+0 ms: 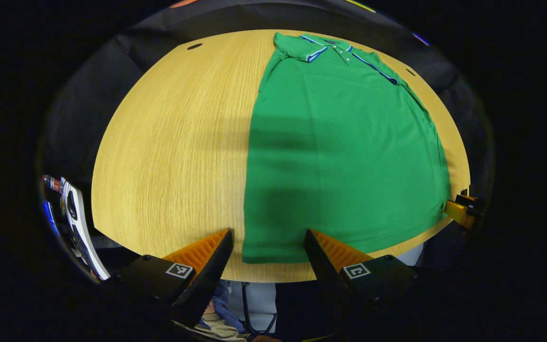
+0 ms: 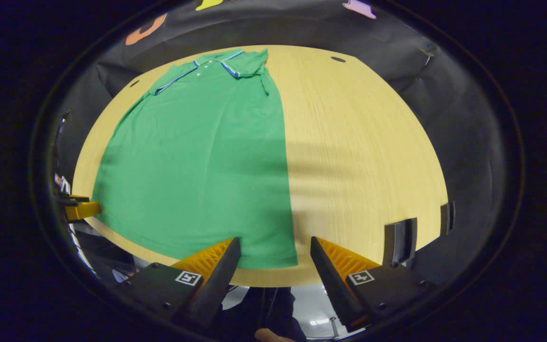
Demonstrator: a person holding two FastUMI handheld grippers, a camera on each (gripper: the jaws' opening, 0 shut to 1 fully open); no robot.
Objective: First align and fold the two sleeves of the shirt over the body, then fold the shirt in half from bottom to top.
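A green polo shirt (image 1: 344, 156) (image 2: 197, 156) lies flat on the round wooden table (image 1: 169, 142) (image 2: 359, 152), its blue-trimmed collar (image 1: 333, 47) (image 2: 216, 59) at the far side. Both sleeves lie folded in, so the sides run straight. My left gripper (image 1: 268, 237) is open at the near edge, with the hem's left corner between its fingers, untouched. My right gripper (image 2: 274, 243) is open just before the hem's right corner. The right gripper (image 1: 463, 211) sits at the hem's far end in the left gripper view, as does the left gripper (image 2: 79, 208) in the right gripper view.
Bare wood flanks the shirt on both sides. Small dark holes (image 1: 194, 46) (image 2: 337, 59) sit near the table's far rim. Two dark brackets (image 2: 399, 240) stand at the near right edge. A white device (image 1: 76, 223) hangs off the table's left side.
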